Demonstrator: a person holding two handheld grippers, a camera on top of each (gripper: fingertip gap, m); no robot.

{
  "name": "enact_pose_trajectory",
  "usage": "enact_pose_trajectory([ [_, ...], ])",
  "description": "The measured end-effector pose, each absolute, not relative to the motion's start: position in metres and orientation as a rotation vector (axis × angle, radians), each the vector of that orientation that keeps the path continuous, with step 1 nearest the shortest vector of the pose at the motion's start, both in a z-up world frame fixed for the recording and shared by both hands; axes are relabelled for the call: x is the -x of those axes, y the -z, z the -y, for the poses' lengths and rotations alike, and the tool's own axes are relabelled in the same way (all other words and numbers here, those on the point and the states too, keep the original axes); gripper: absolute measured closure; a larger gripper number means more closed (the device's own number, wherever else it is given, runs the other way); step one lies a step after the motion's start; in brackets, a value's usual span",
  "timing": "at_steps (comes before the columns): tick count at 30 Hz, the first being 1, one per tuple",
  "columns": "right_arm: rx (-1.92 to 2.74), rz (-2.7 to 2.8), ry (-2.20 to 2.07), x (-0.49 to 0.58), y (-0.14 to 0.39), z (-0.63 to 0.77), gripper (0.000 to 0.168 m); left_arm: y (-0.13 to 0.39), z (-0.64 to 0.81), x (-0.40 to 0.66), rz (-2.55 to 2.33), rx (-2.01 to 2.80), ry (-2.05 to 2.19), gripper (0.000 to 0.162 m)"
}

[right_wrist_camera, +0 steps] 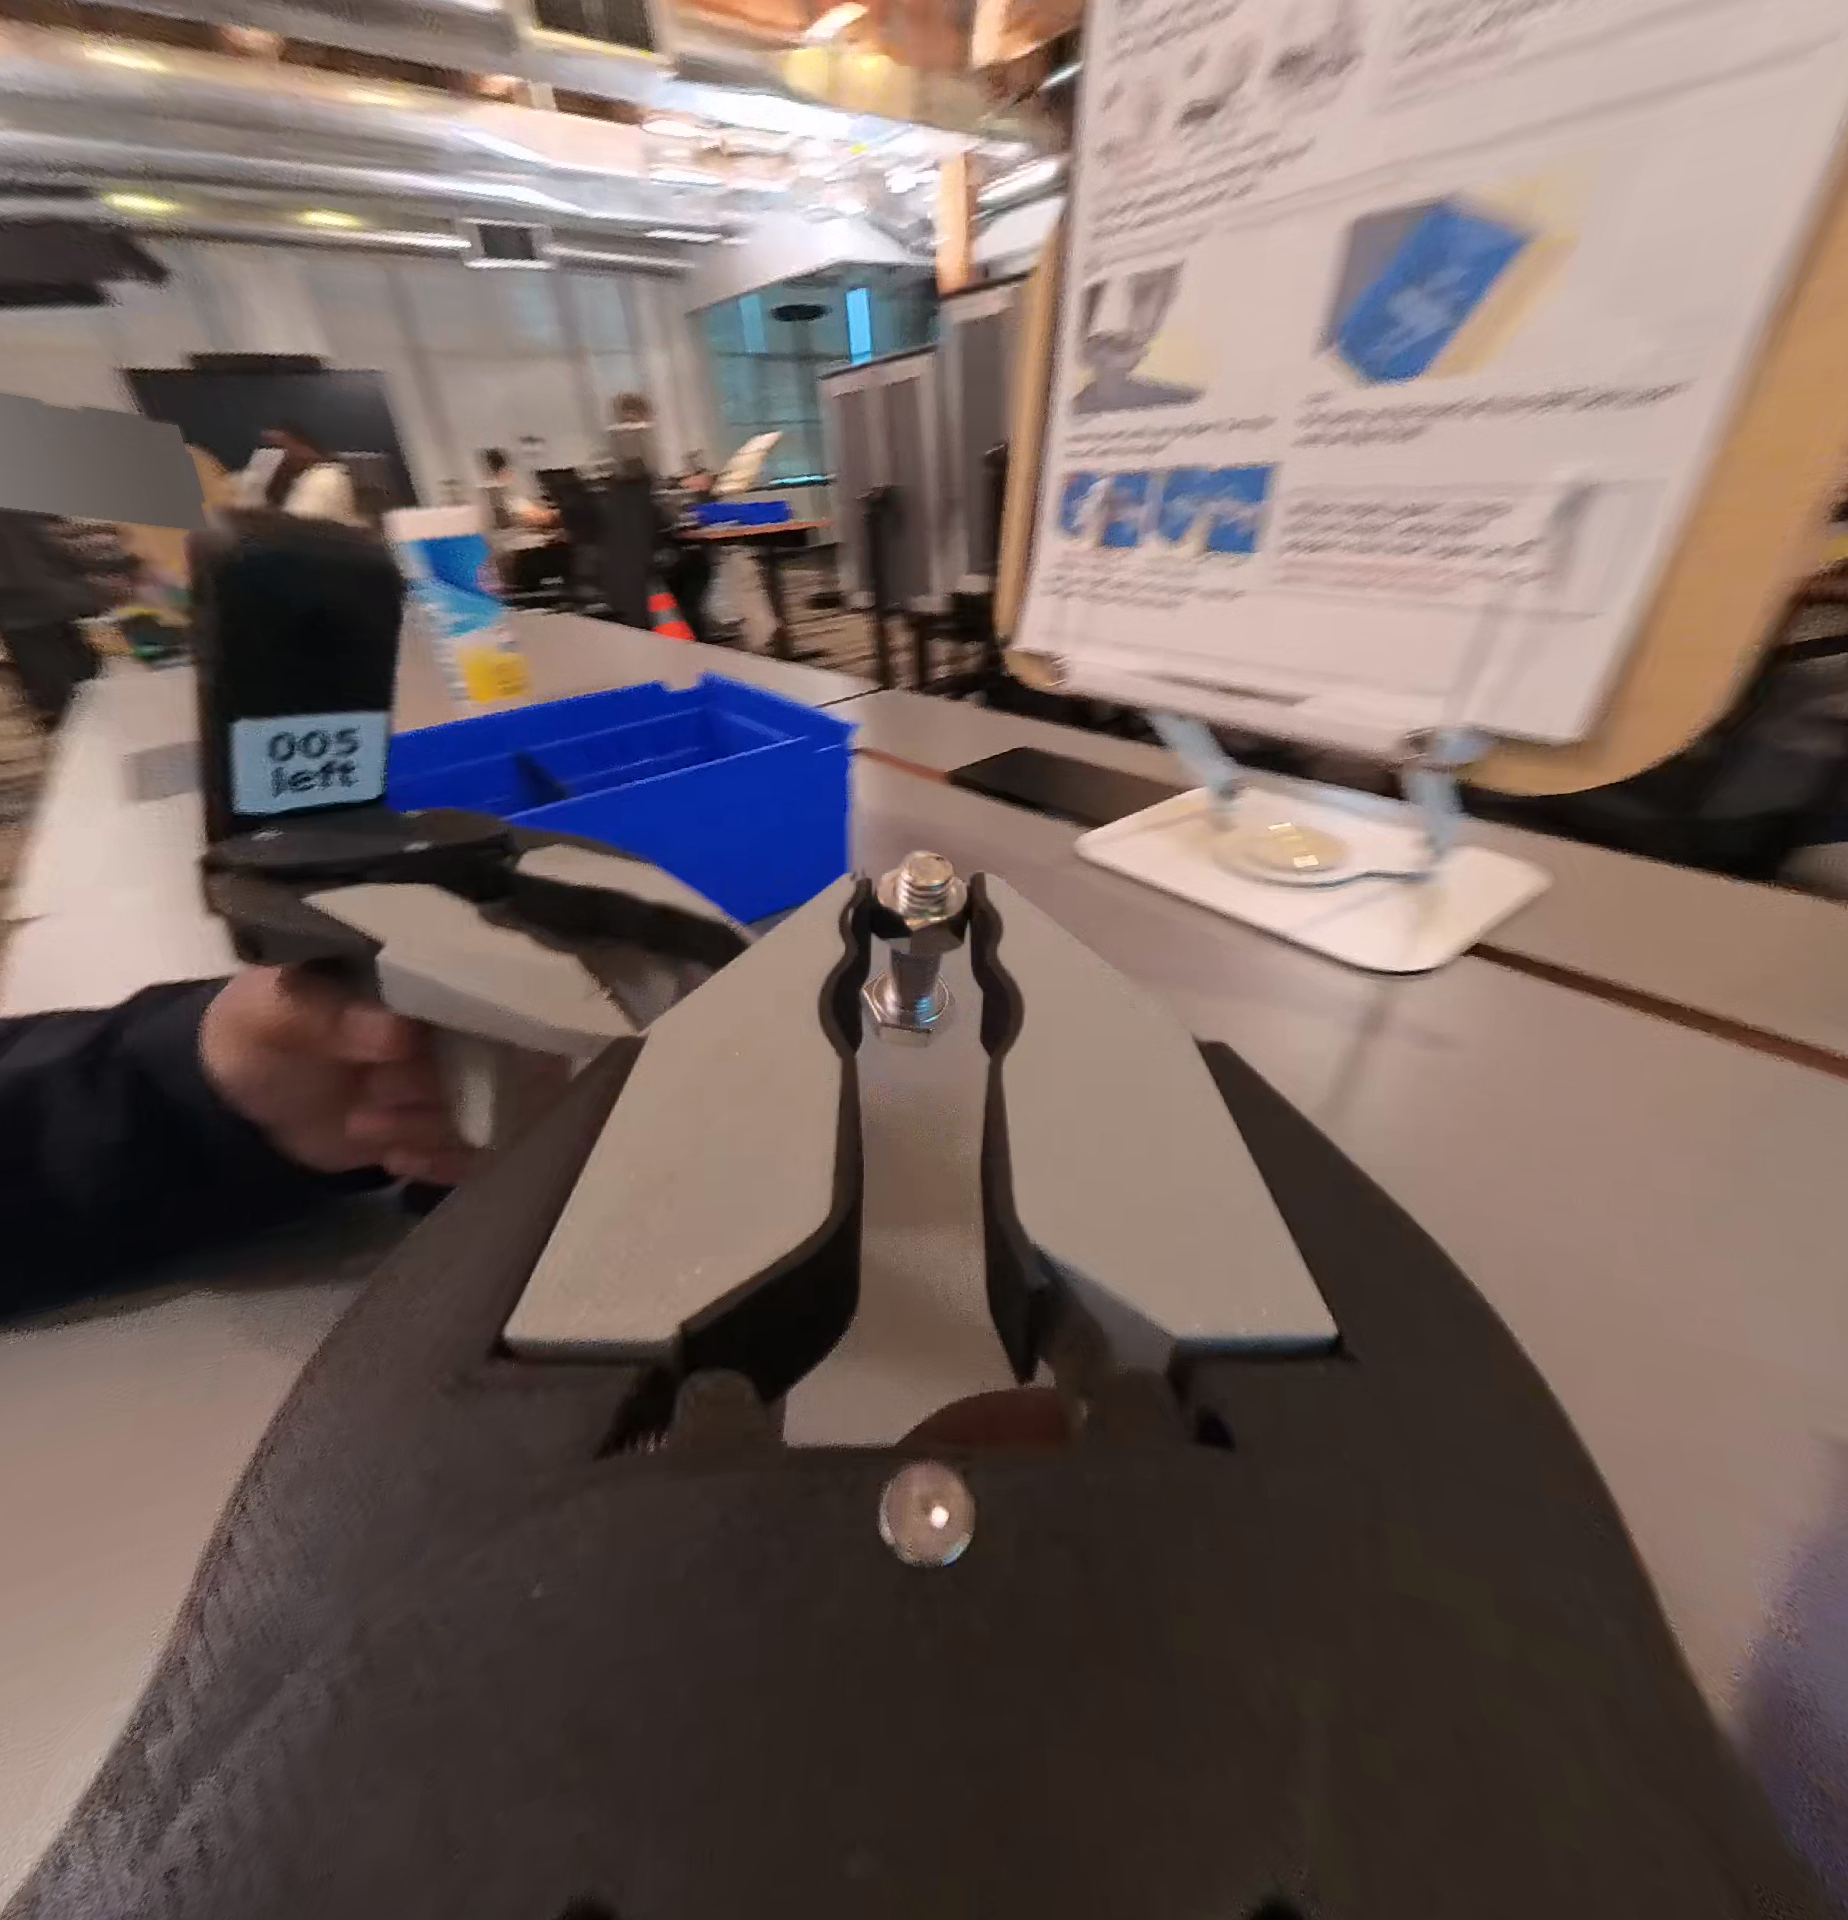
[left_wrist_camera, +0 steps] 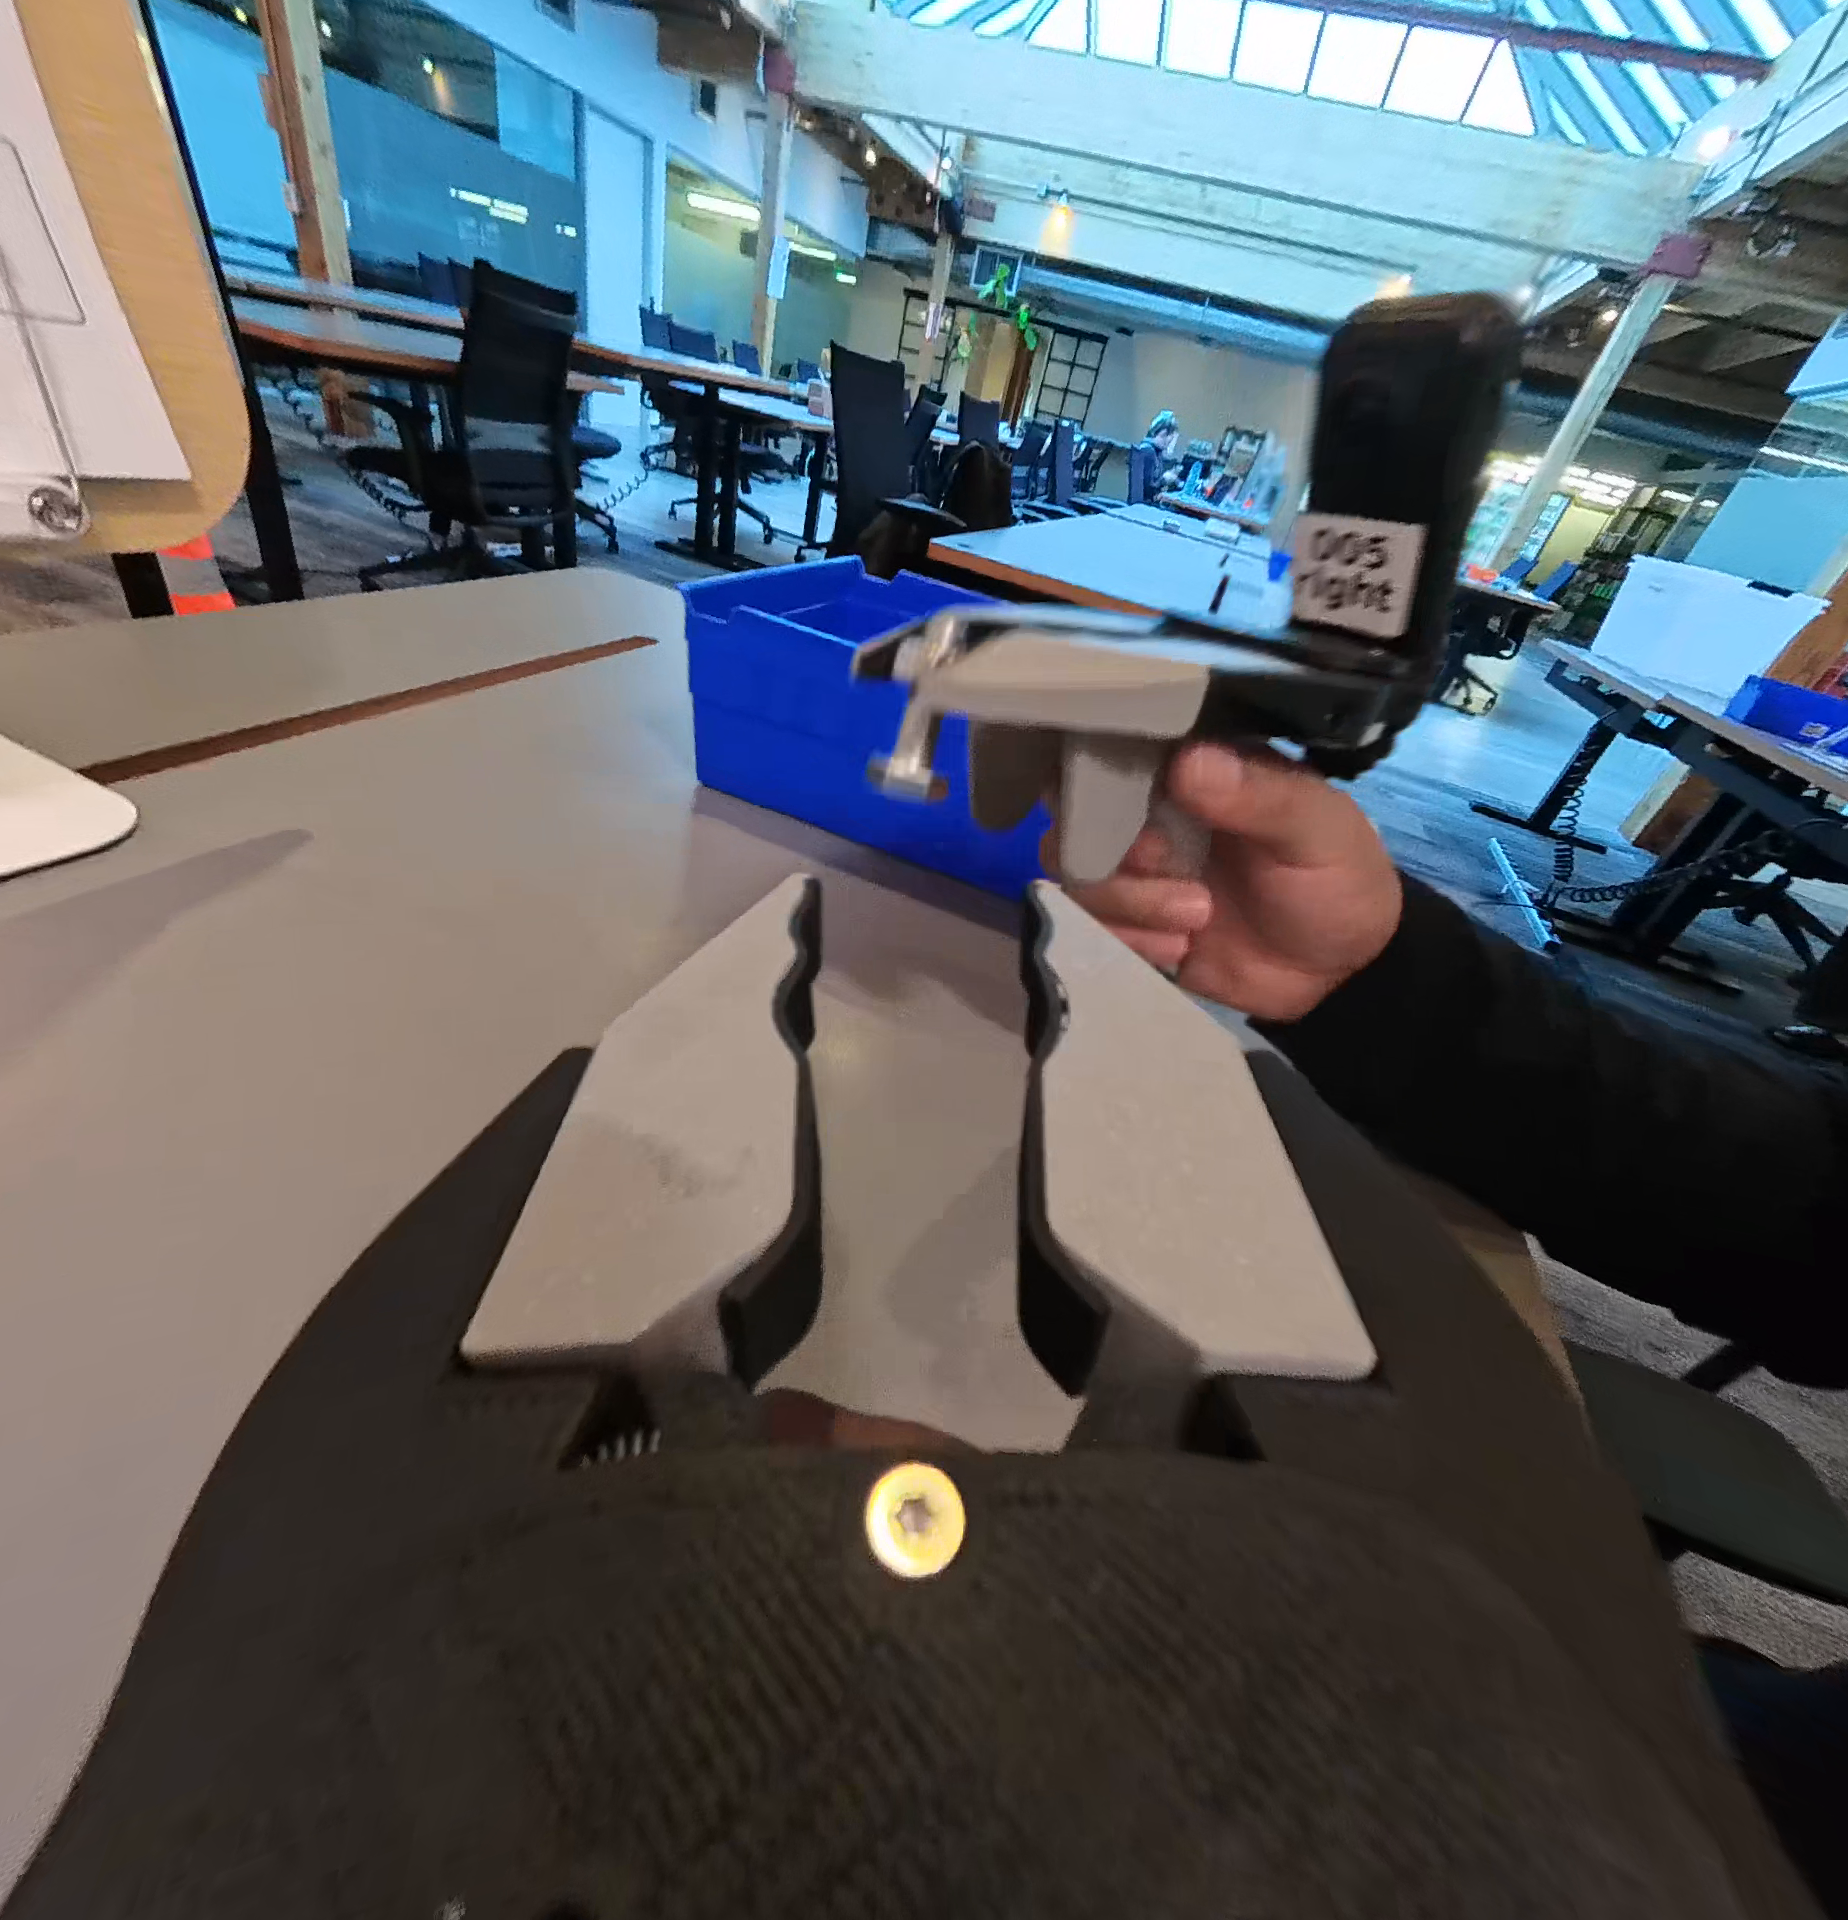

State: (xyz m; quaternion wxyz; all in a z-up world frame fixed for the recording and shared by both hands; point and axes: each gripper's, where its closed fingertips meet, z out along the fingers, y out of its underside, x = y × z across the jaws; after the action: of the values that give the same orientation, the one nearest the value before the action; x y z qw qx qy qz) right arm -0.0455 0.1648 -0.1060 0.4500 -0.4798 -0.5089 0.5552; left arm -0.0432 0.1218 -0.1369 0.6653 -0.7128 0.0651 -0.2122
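Quick count: two grippers are seen, the left and the right. One bolt is counted, with one nut threaded on it. One blue bin is seen, split into at least three compartments. One sheet stand is counted, plus one white bottle. Two hands are seen, one per gripper.

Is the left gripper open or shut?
Open. The left gripper has a clear gap between its fingers, with only the table showing through and nothing held.
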Motion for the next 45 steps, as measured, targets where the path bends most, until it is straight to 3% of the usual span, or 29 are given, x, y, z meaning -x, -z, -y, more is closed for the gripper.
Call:
enact_pose_trajectory([
  [7,1.281,1.020,-0.719,-0.055,0.045,-0.254,0.153,0.165,-0.131,0.040,-0.133,1.744,0.443,0.119],
  [10,1.500,1.031,-0.603,-0.095,0.068,-0.302,0.153,0.180,-0.134,0.039,-0.142,1.830,0.385,0.120],
  [15,1.841,1.102,-0.388,-0.126,0.157,-0.368,0.152,0.191,-0.136,0.039,-0.177,1.878,0.296,0.121],
  [18,1.809,1.051,-0.303,-0.126,0.154,-0.391,0.145,0.192,-0.137,0.043,-0.176,1.878,0.261,0.123],
  [25,1.535,1.009,-0.472,-0.092,0.067,-0.352,0.143,0.194,-0.138,0.050,-0.150,1.887,0.254,0.124],
  [33,1.306,1.202,-0.988,0.014,0.056,-0.220,0.137,0.202,-0.140,0.051,-0.156,1.911,0.213,0.124],
  [39,1.269,1.218,-0.948,0.086,0.111,-0.199,0.116,0.201,-0.140,0.060,-0.125,1.909,0.174,0.124],
  [45,1.323,1.368,-0.865,0.102,0.185,-0.196,0.112,0.204,-0.141,0.059,-0.120,1.924,0.167,0.124],
])
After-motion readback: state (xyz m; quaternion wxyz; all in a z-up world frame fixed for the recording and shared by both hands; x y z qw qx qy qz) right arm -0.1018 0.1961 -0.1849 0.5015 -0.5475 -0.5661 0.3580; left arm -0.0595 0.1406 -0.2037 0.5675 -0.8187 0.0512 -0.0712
